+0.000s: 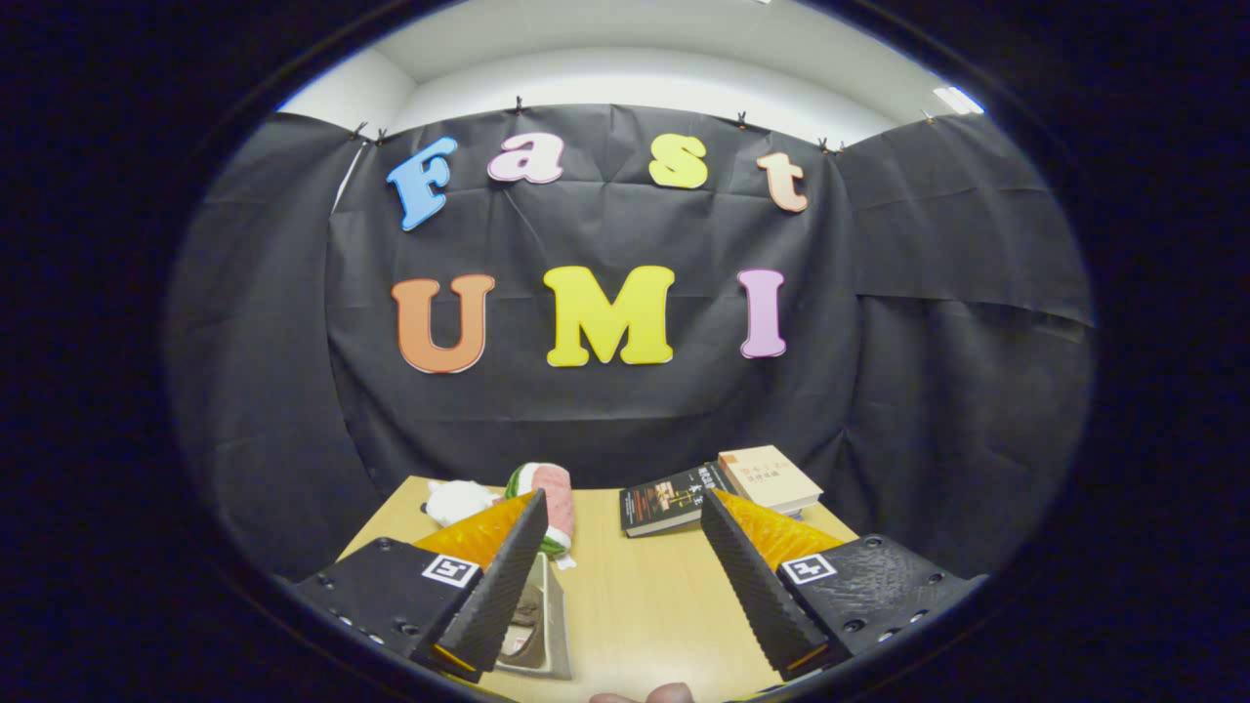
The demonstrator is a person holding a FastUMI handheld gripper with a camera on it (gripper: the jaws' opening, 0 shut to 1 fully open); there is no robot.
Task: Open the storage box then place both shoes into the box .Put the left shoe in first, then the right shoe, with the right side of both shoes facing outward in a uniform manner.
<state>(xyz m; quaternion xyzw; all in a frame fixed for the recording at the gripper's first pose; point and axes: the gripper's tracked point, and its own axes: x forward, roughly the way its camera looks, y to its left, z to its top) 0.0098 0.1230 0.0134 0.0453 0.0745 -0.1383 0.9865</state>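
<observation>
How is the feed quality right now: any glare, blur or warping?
Gripper view: strong fisheye warping bends the table edges; light is even, no glare; books and plush toy look sharp; the open gripper casts little shadow.

Gripper (620, 532) open above a table (635, 596); plush toy (547, 498) and books (723, 488) lie beyond.

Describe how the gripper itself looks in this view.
The gripper has two wedge-shaped fingers with ridged, textured inner faces. Each finger sits on a dark textured mounting block studded with screws, and each block carries a small square black-and-white marker tag. The fingers stand open with nothing between them.
</observation>
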